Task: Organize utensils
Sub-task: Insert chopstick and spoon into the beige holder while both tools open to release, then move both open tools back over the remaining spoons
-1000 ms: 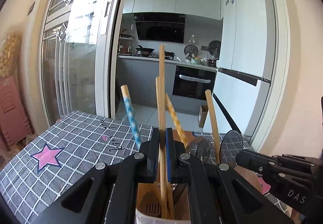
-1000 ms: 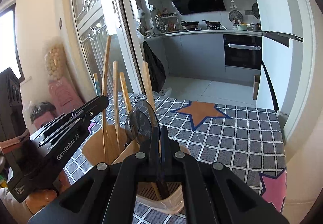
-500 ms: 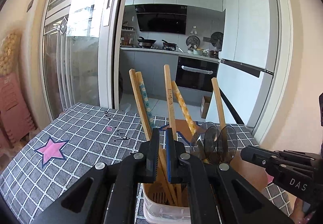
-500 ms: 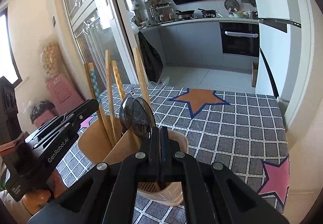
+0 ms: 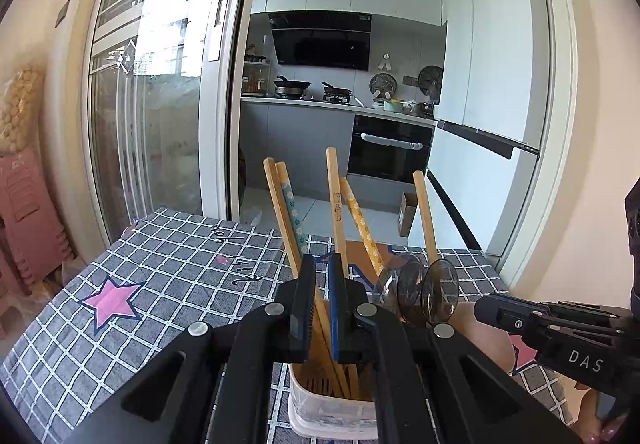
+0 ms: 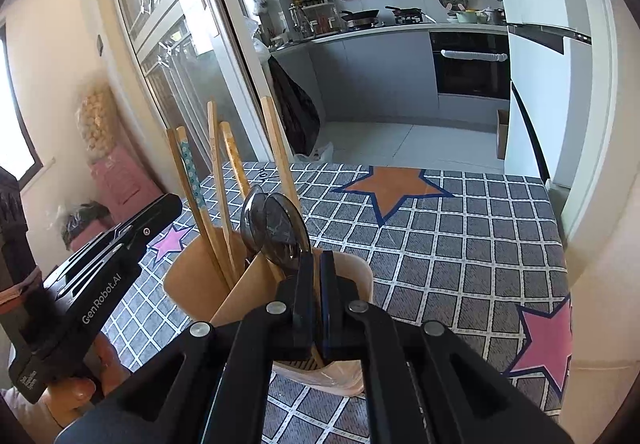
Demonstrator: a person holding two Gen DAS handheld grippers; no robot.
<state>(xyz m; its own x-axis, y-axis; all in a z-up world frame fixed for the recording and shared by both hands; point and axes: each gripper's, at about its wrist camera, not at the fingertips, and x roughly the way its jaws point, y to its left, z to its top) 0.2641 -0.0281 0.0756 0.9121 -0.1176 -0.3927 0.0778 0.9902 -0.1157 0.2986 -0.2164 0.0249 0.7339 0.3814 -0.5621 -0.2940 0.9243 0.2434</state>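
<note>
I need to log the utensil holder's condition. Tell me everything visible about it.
The utensil holder is a tan cup with a slanted inner divider, seated in a clear plastic base, upright on the checked tablecloth. Wooden chopsticks, some patterned, lean in one compartment; dark translucent spoons stand bowls-up in the other.

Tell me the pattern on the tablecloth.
Grey tablecloth with a white grid and pink and orange stars; the right wrist view shows it best.
</note>
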